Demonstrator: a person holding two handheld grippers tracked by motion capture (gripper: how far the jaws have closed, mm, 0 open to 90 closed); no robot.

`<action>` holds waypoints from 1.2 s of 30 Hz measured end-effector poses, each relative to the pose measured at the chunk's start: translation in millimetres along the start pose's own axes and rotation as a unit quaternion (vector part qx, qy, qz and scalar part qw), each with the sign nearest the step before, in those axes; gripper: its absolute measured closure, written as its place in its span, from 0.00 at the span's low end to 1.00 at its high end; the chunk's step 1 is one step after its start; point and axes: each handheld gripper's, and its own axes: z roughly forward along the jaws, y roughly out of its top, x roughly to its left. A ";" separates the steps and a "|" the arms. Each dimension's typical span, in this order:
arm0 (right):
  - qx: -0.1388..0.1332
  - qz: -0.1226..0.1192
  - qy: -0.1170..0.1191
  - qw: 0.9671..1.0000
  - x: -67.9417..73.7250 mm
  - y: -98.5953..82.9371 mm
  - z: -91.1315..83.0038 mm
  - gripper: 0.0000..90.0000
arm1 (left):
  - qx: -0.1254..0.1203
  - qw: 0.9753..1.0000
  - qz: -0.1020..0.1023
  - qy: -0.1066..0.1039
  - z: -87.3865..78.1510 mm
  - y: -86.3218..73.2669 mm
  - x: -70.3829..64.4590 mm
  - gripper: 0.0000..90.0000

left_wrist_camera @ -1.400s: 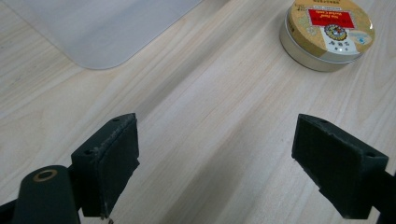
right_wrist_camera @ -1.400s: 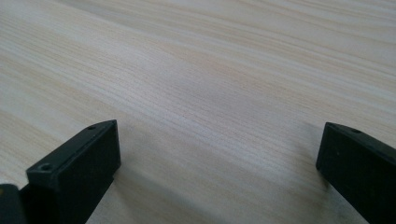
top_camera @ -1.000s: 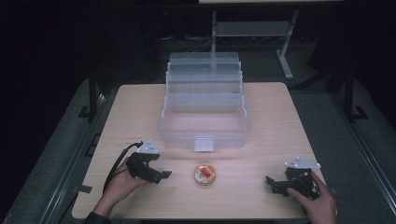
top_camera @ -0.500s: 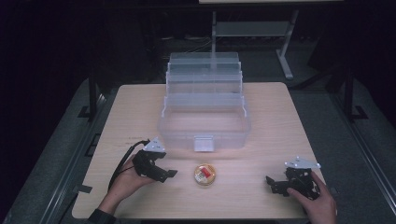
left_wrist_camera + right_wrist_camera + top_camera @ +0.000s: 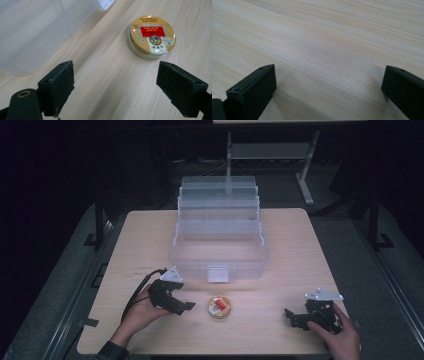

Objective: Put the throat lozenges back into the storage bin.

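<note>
A small round gold tin (image 5: 219,307) with a red label lies flat on the wooden table (image 5: 150,235), just in front of a clear plastic tiered box (image 5: 219,240). The left gripper view has the tin (image 5: 151,37) ahead of the jaws and a little right, with the clear box (image 5: 37,30) at the upper left. My left gripper (image 5: 186,307) sits left of the tin, pointing at it, open and empty (image 5: 116,90). My right gripper (image 5: 291,316) rests near the front right of the table, open over bare wood (image 5: 329,87).
The clear box stands open with its tiers stepped back toward the table's far edge, a latch tab (image 5: 218,273) at its front. A metal stand (image 5: 265,150) is on the floor behind the table. Dark floor surrounds the table.
My left gripper has moved right, closer to the tin. The right gripper and the tin have stayed where they were.
</note>
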 end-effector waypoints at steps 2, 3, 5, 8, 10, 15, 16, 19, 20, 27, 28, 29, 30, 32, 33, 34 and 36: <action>0.000 0.000 0.000 1.000 0.0 0.0 0.0 0.00 | -0.003 1.000 -0.001 -0.001 1.4 2.3 -1.1 0.16; 0.000 0.000 0.000 1.000 0.0 0.0 0.0 0.00 | -0.001 1.000 0.003 -0.003 1.4 3.7 -1.3 0.16; 0.000 0.000 0.000 1.000 0.0 0.0 0.0 0.00 | -0.002 1.000 0.005 -0.006 2.7 6.3 -2.7 0.16; 0.000 0.000 0.000 1.000 0.0 0.0 0.0 0.00 | 0.000 1.000 0.009 -0.009 5.0 10.0 -4.3 0.16; 0.000 0.000 0.000 1.000 0.0 0.0 0.0 0.00 | -0.001 1.000 0.009 -0.010 6.8 12.1 -5.6 0.16; 0.000 0.000 0.000 1.000 0.0 0.0 0.0 0.00 | 0.001 1.000 0.017 -0.013 9.6 17.7 -7.7 0.16; 0.000 0.000 0.000 1.000 0.0 0.0 0.0 0.00 | -0.002 1.000 0.017 -0.016 10.3 18.8 -7.9 0.16; 0.000 0.000 0.000 1.000 0.0 0.0 0.0 0.00 | -0.002 1.000 0.019 -0.019 13.1 21.7 -9.4 0.16; 0.000 0.000 0.000 1.000 0.0 0.0 0.0 0.00 | 0.001 1.000 0.021 -0.021 14.0 22.9 -10.1 0.16; 0.000 0.000 0.000 1.000 0.0 0.0 0.0 0.00 | 0.004 0.999 0.032 -0.027 19.0 31.8 -13.8 0.16; 0.000 0.000 0.000 1.000 0.0 0.0 0.0 0.00 | 0.003 0.999 0.033 -0.029 19.7 32.9 -14.6 0.16; 0.000 0.000 0.000 1.000 0.0 0.0 0.0 0.00 | 0.005 0.999 0.037 -0.029 20.0 34.1 -14.7 0.16; 0.000 0.000 0.000 1.000 0.0 0.0 0.0 0.00 | 0.003 0.999 0.036 -0.030 20.8 35.2 -15.3 0.16; 0.000 0.000 0.000 1.000 0.0 0.0 0.0 0.00 | 0.001 0.999 0.035 -0.031 22.6 37.2 -16.9 0.16; 0.000 0.000 0.000 1.000 0.0 0.0 0.0 0.00 | 0.004 0.999 0.038 -0.032 22.9 37.9 -17.1 0.16; 0.000 0.000 0.000 1.000 0.0 0.0 0.0 0.00 | 0.006 0.999 0.042 -0.033 23.8 39.0 -17.3 0.16; 0.000 0.000 0.000 1.000 0.0 0.0 0.0 0.00 | 0.006 0.998 0.046 -0.033 25.0 40.5 -18.1 0.16</action>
